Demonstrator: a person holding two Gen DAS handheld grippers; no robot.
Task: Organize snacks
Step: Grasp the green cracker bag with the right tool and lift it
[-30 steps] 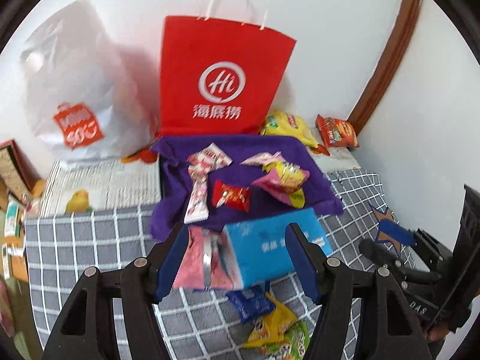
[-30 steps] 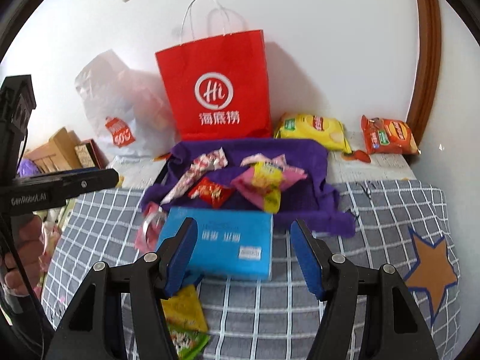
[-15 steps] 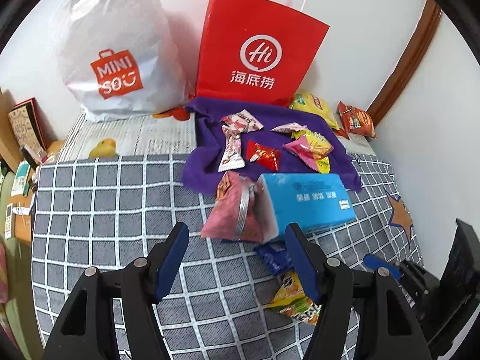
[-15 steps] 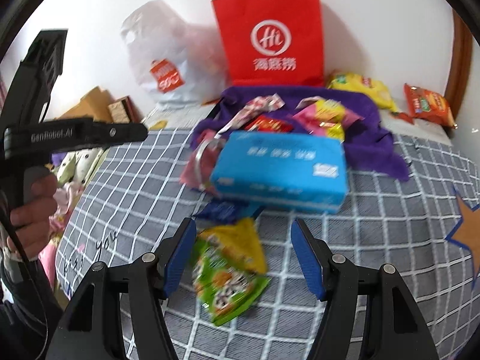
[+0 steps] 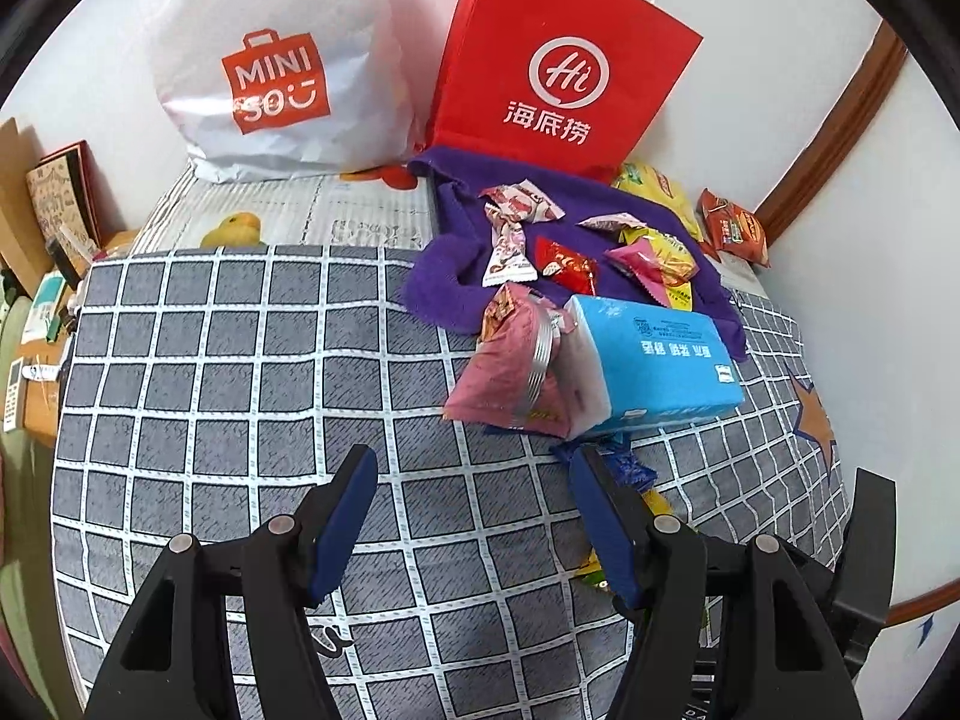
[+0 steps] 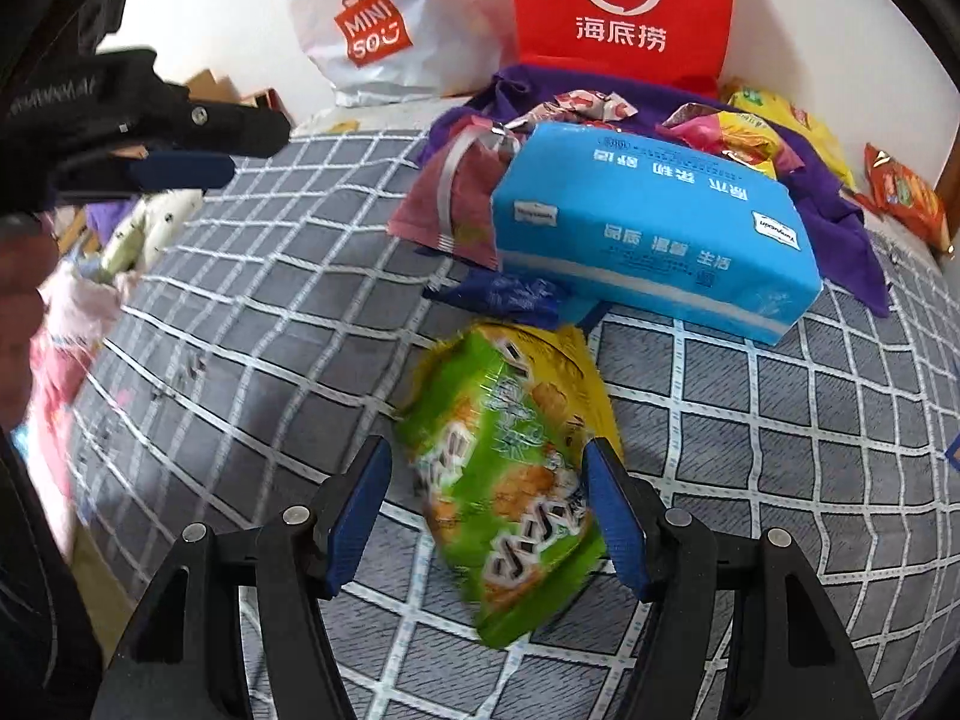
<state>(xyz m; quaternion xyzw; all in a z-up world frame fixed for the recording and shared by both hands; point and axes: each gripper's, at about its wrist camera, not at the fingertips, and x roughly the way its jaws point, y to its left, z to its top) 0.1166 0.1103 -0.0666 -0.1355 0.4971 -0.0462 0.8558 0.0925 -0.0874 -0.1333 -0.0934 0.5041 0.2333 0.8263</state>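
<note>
A green snack packet (image 6: 510, 498) lies on the grey checked cover (image 6: 240, 330), with a yellow packet (image 6: 576, 354) under its far end. My right gripper (image 6: 486, 480) is open, its blue pads either side of the green packet. A dark blue wrapper (image 6: 504, 294) lies beyond it beside a blue tissue pack (image 6: 654, 222) and a pink packet (image 6: 456, 198). Several small snacks (image 5: 576, 240) lie on a purple cloth (image 5: 444, 276). My left gripper (image 5: 474, 492) is open and empty above the cover, short of the pink packet (image 5: 510, 360) and tissue pack (image 5: 654, 360).
A red paper bag (image 5: 564, 66) and a white Miniso bag (image 5: 276, 60) stand against the back wall. A yellow chip bag (image 5: 660, 192) and an orange packet (image 5: 735, 228) lie at the back right. Boxes and clutter (image 5: 48, 222) sit off the left edge.
Both grippers have pulled back and tilted down. The right one has dropped towards the green packet, which now lies between its open fingers. The left one now faces bare cover.
</note>
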